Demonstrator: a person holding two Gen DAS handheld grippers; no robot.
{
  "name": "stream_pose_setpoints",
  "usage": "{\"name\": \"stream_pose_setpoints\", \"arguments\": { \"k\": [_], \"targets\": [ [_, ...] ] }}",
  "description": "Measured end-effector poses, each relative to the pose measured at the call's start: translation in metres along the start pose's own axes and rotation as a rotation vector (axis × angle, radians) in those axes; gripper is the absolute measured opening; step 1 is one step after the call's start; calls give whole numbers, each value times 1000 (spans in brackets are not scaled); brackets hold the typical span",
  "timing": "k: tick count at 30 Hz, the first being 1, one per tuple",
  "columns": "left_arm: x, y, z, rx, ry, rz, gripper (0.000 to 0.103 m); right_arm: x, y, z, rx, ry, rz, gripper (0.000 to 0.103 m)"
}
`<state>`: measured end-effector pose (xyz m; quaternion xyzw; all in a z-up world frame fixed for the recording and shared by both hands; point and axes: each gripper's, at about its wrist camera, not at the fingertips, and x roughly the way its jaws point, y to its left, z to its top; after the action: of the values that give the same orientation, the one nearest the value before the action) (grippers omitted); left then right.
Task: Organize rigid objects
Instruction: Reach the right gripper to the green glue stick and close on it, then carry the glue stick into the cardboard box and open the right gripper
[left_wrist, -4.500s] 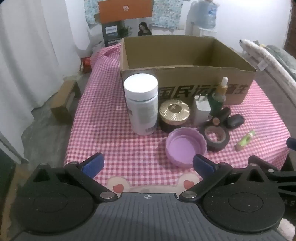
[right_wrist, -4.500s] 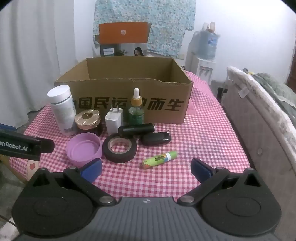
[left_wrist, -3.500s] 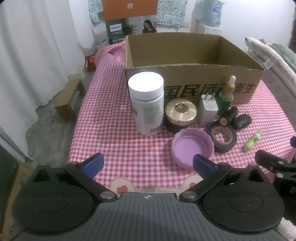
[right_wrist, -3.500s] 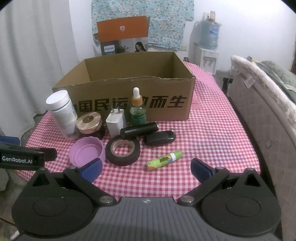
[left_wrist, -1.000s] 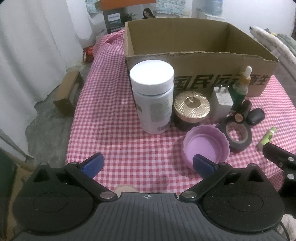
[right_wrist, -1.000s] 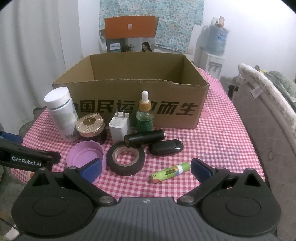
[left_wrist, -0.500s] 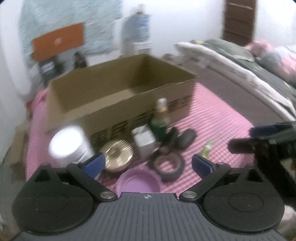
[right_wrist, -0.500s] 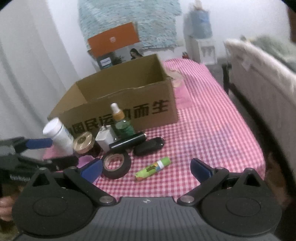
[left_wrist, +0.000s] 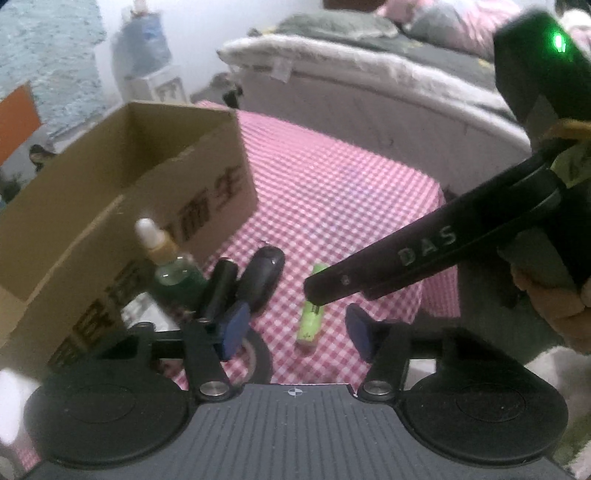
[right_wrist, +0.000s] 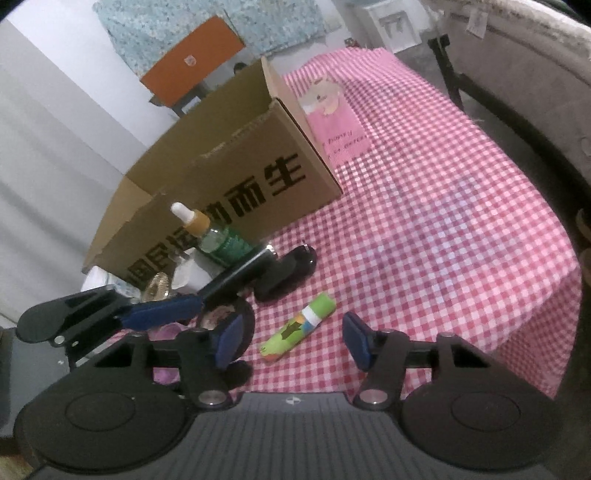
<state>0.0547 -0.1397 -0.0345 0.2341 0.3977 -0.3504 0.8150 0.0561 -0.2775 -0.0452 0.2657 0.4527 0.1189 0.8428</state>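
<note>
A green lip-balm tube (right_wrist: 298, 329) lies on the checked cloth, just ahead of my open right gripper (right_wrist: 291, 339); it also shows in the left wrist view (left_wrist: 312, 319). My open left gripper (left_wrist: 297, 332) faces the same tube. A black oval fob (right_wrist: 286, 273), a black cylinder (right_wrist: 240, 273), a green dropper bottle (right_wrist: 218, 236), black tape (right_wrist: 236, 317) and a gold-lidded jar (right_wrist: 159, 286) stand in front of the open cardboard box (right_wrist: 236, 162).
The right gripper's arm (left_wrist: 424, 254) crosses the left wrist view over the tube. The left gripper's finger (right_wrist: 122, 314) reaches in at the left of the right wrist view. A bed (left_wrist: 369, 77) runs along the table's right side. The table edge is close in front.
Both grippers have swung right and dropped close to the table, converging on the green tube. Both jaws stand narrower than before. The objects have not moved.
</note>
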Motion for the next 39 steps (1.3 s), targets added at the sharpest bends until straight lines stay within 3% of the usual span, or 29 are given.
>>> {"name": "stream_pose_setpoints", "arguments": {
  "k": [4,7,11,19,24,33,39],
  "targets": [
    [20,-1,7,4,52,-22,38,12,-5,6,-4,37,-10,33],
    [28,0,8,-2,84,-22,31,21,-7,10,-9,64,2,28],
    [39,4,10,-25,129,-29,25,32,-6,15,-28,83,5,24],
    [47,5,21,-68,132,-36,20,42,-6,24,-28,102,23,23],
    [46,3,21,-77,117,-1,15,43,-12,28,0,94,41,23],
    [9,-6,18,-74,0,35,15,12,-8,21,8,17,67,19],
    [-62,6,21,-86,-160,159,15,-35,41,30,-136,-105,113,19]
  ]
}}
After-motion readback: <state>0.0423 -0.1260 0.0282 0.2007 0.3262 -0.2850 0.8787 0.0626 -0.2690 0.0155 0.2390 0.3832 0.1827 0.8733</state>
